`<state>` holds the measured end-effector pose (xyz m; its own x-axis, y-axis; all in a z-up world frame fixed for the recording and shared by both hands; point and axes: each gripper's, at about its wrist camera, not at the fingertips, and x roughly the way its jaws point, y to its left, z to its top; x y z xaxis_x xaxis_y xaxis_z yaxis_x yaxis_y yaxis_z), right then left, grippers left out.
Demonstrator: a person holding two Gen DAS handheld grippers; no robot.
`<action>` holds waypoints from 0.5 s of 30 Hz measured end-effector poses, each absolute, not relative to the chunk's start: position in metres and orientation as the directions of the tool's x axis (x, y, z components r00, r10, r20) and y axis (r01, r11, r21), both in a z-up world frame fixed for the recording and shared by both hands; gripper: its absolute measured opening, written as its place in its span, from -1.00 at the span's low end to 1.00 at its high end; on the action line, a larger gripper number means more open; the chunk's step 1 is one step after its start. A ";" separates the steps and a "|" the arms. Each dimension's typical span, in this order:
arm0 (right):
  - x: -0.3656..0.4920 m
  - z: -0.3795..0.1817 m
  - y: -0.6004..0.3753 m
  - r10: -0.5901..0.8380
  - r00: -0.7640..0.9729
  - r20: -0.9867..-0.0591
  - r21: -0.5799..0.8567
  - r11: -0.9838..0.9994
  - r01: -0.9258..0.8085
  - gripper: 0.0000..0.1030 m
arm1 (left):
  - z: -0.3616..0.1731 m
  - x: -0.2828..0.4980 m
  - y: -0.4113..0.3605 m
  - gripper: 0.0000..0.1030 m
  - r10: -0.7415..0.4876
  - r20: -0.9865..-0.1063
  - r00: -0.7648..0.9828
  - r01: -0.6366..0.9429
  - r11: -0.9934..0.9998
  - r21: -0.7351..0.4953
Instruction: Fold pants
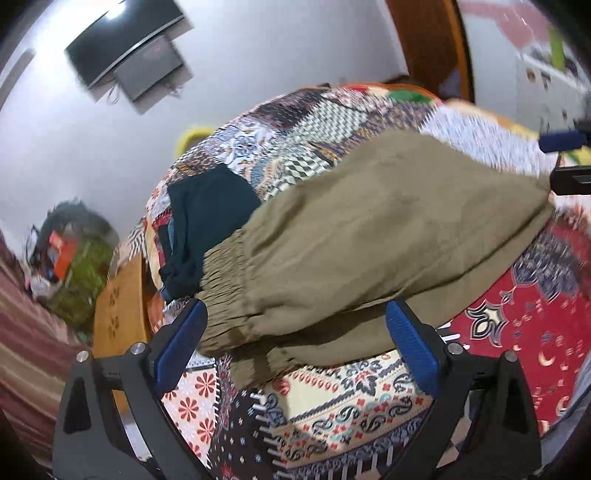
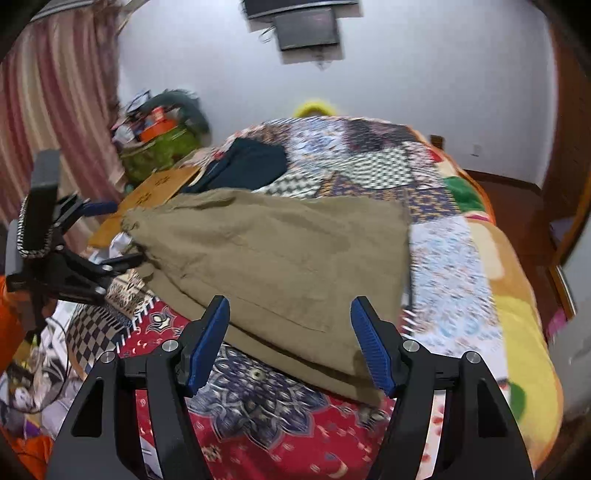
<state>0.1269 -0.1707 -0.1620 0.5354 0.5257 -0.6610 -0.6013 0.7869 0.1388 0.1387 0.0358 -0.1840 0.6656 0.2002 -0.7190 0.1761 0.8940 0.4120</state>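
Note:
Olive-green pants (image 1: pixel 369 236) lie folded over on a patchwork bedspread (image 1: pixel 332 398), with the elastic cuffs toward the left. They also show in the right wrist view (image 2: pixel 280 258). My left gripper (image 1: pixel 295 314) is open, with its blue pads on either side of the near edge of the pants, holding nothing. My right gripper (image 2: pixel 290 314) is open and empty over the near edge of the pants. The left gripper shows at the left of the right wrist view (image 2: pixel 107 236). The right gripper's tip shows at the right edge of the left wrist view (image 1: pixel 565 158).
A dark folded garment (image 1: pixel 207 225) lies on the bed beyond the pants, also in the right wrist view (image 2: pixel 247 166). A wooden side table (image 1: pixel 118 306) stands left of the bed. A cluttered green bag (image 2: pixel 159 144) stands by the curtain. A screen (image 2: pixel 306 26) hangs on the white wall.

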 end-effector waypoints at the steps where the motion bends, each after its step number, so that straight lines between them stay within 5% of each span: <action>1: 0.127 -0.166 -0.164 0.530 0.520 -0.670 0.138 0.777 -0.614 0.25 | -0.190 0.142 0.031 0.91 0.203 -0.723 0.660 0.197 0.883 0.427; 8: 0.132 -0.188 -0.127 0.539 0.448 -0.714 0.116 0.721 -0.683 0.25 | -0.191 0.159 0.020 0.89 0.146 -0.733 0.665 0.254 0.878 0.406; 15: 0.137 -0.193 -0.104 0.532 0.458 -0.712 0.062 0.698 -0.714 0.20 | -0.175 0.176 0.019 0.12 0.007 -0.772 0.635 0.291 0.924 0.248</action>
